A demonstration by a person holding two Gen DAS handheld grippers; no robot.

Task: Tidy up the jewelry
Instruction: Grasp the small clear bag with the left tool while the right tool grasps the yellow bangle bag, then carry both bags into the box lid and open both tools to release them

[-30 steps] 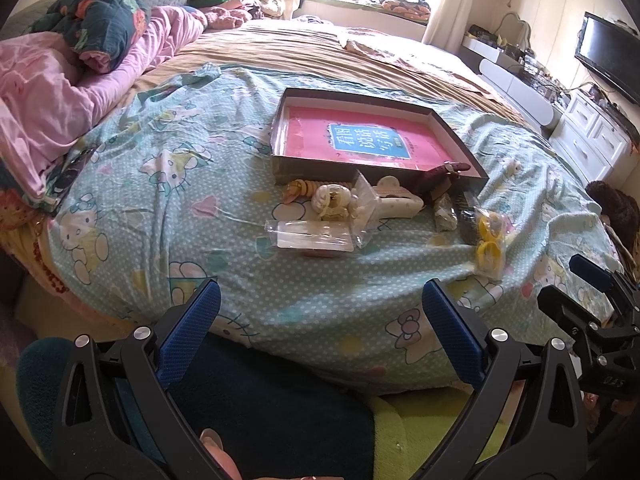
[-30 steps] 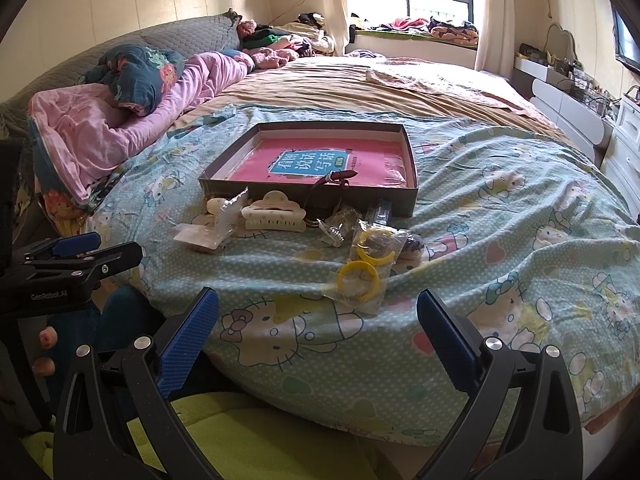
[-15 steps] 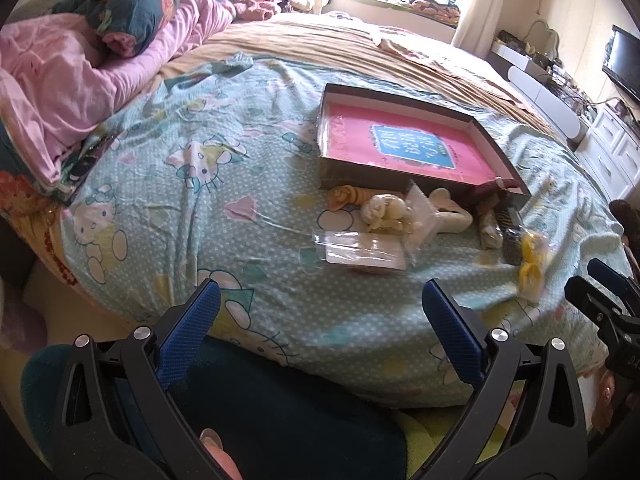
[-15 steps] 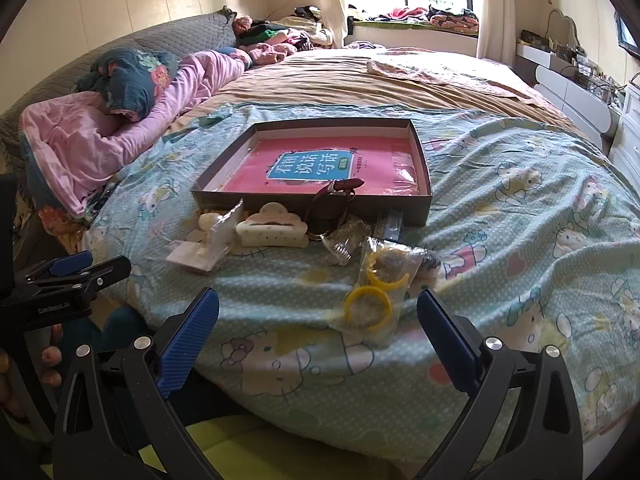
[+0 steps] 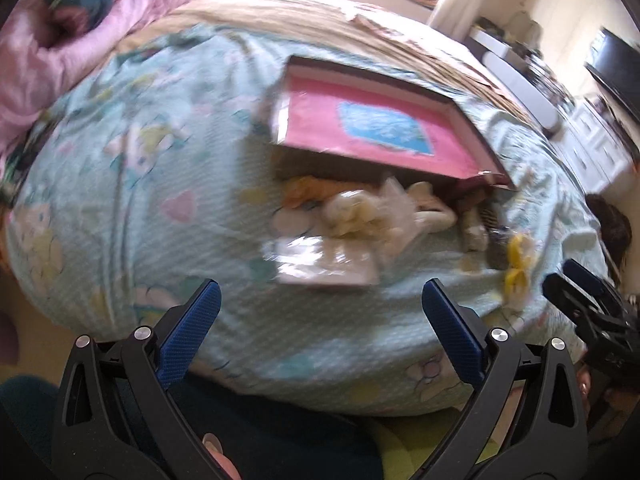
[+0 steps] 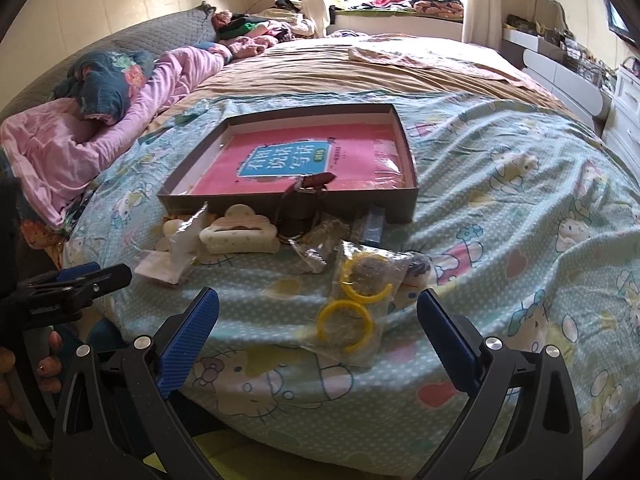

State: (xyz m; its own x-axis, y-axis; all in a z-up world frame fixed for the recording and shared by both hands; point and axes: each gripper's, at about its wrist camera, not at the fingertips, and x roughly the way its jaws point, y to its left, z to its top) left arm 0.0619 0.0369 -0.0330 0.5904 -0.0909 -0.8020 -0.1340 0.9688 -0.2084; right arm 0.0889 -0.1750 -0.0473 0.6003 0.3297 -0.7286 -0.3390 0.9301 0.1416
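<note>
Left wrist view motion-blurred, packets (image 5: 352,236) beside box (image 5: 476,136) indistinct

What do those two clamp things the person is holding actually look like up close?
Each is a black plastic tool with two angled fingers, faced inside with blue textured pads and pinned by silver round bolts. The left tool and right tool look alike. Seen side-on, the left one bears small white lettering, too small to read. No cables show.

Shallow dark box (image 6: 406,184) sits flat on the bed with a pink book (image 6: 304,160) inside. Jewelry's piled right in front: cream claw clip (image 6: 238,236), bagged yellow bangles (image 6: 356,308), a dark red piece (image 6: 316,180) draped over the box's front wall.
</note>
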